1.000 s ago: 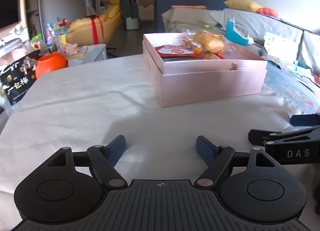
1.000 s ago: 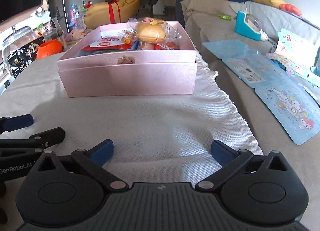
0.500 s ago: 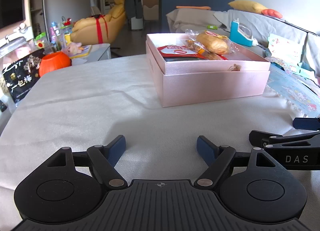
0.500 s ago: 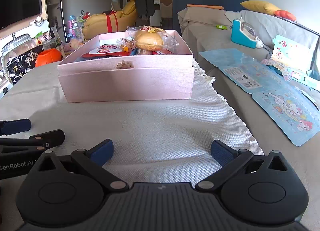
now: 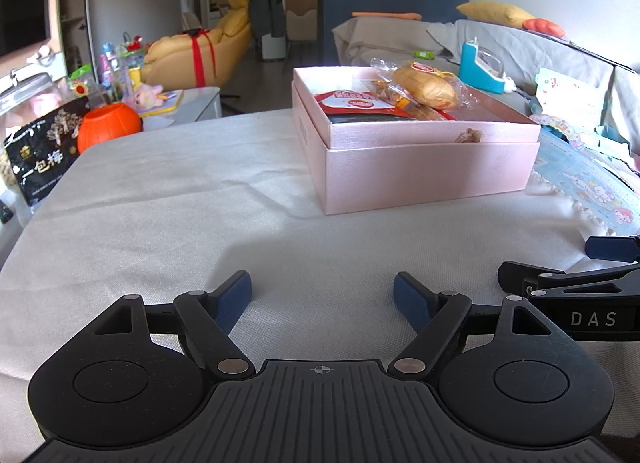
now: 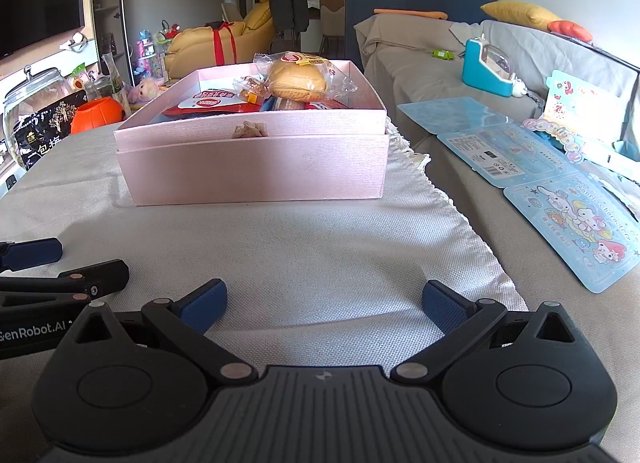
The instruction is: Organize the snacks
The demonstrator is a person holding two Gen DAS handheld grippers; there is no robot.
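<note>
You have the cloth-covered table [image 5: 160, 199] in front of you, bare between your grippers and the pink box [image 5: 420, 171], which sits near its far right edge. The snacks are already in that box: a wrapped bread roll [image 5: 426, 87] lies on top toward the back, a red-and-white packet [image 5: 354, 99] flat beside it, and smaller wrapped pieces between them that are too jumbled to tell apart. No loose snack shows on the cloth, so you look to be at the close of the job or pausing between items.

Your left gripper [image 5: 322, 295] and your right gripper [image 6: 324, 305] both hover low over the near cloth, side by side, jaws spread wide and holding nothing.

If anything is left, the next move calls for reaching forward over the box's near wall and settling the roll, which stands above the rim.
</note>
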